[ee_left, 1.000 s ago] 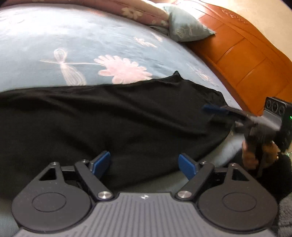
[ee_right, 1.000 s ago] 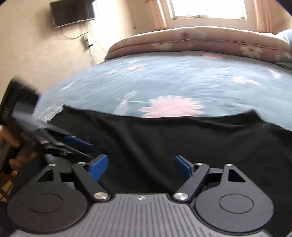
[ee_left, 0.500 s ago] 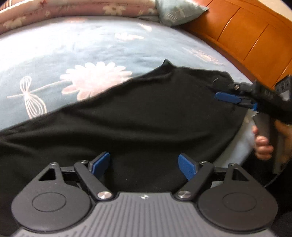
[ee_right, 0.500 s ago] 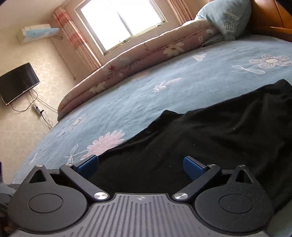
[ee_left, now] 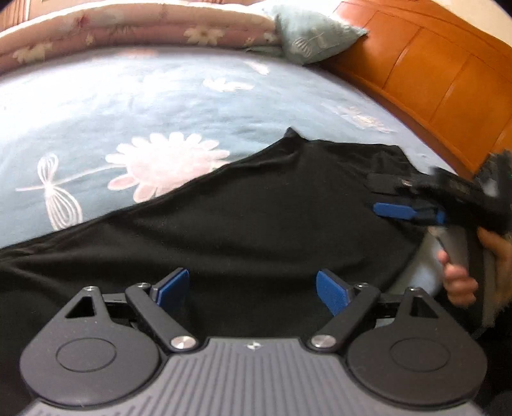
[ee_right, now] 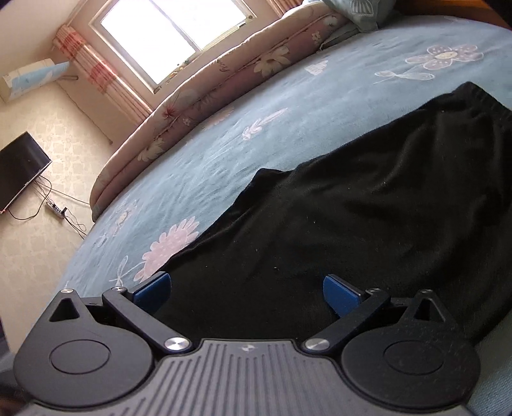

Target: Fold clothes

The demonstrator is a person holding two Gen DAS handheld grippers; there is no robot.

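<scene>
Both jaws gaping and empty, the left tool and right tool hover over a black garment spread along the bed's near edge; clean folding likely means pinching matching hem corners together.

Garment is lying spread on the bed, directly under and ahead of the left gripper. Right gripper is sitting ahead and to its right, over the garment's right end. Rolled quilt is running along the bed's far edge; pillow is lying far ahead-right, against the headboard. From the right gripper, the garment is stretching ahead and rightward; a window is standing beyond the quilt, a television far to the left.
</scene>
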